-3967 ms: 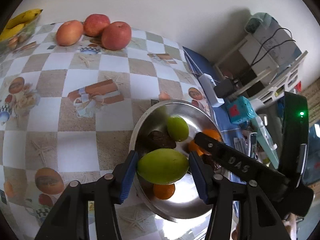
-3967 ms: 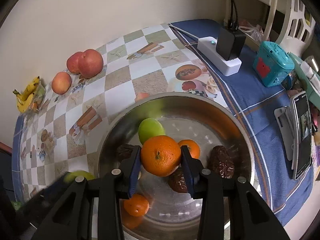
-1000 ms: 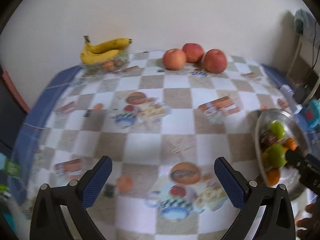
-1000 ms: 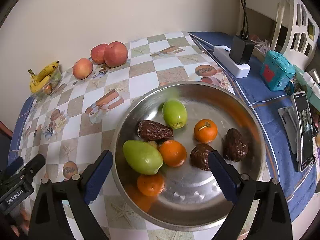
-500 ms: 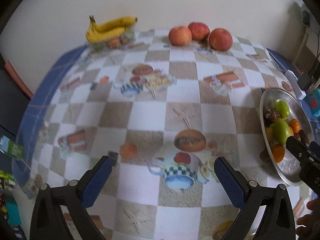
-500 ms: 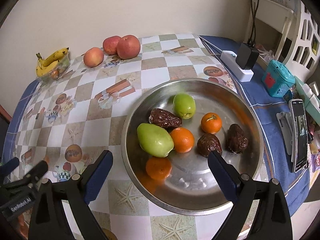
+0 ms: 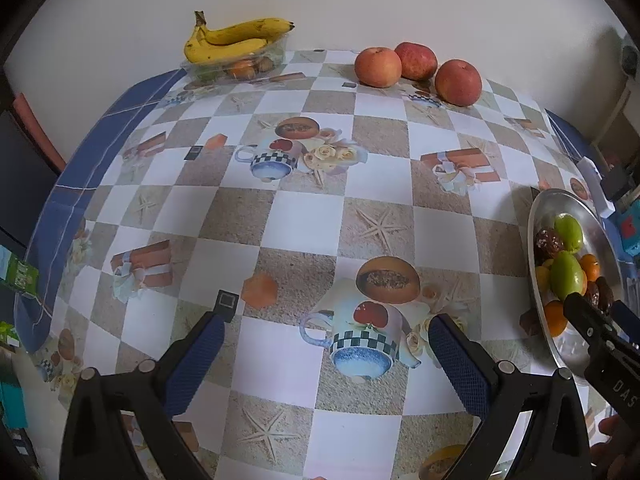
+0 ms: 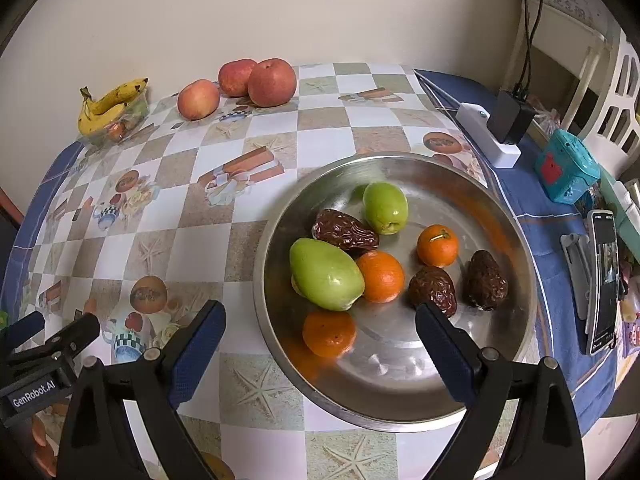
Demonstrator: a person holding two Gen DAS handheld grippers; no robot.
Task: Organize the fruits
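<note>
On the checked table, the dish gathers small fruit; both the left gripper and the right gripper hang spread, empty.

Wall: plain cream, unmarked, running behind the whole worktop; soft even light.
Worktop: covered by a checked tablecloth in white and beige squares printed with starfish, teacups and gift boxes, blue-bordered at the edges.
White power strip: on the right blue border, a black adapter plugged in, black cables rising up the wall.
White lattice furniture: at far right, beyond the worktop edge.
Dark reddish-brown furniture edge: left of the worktop, unidentifiable.
</note>
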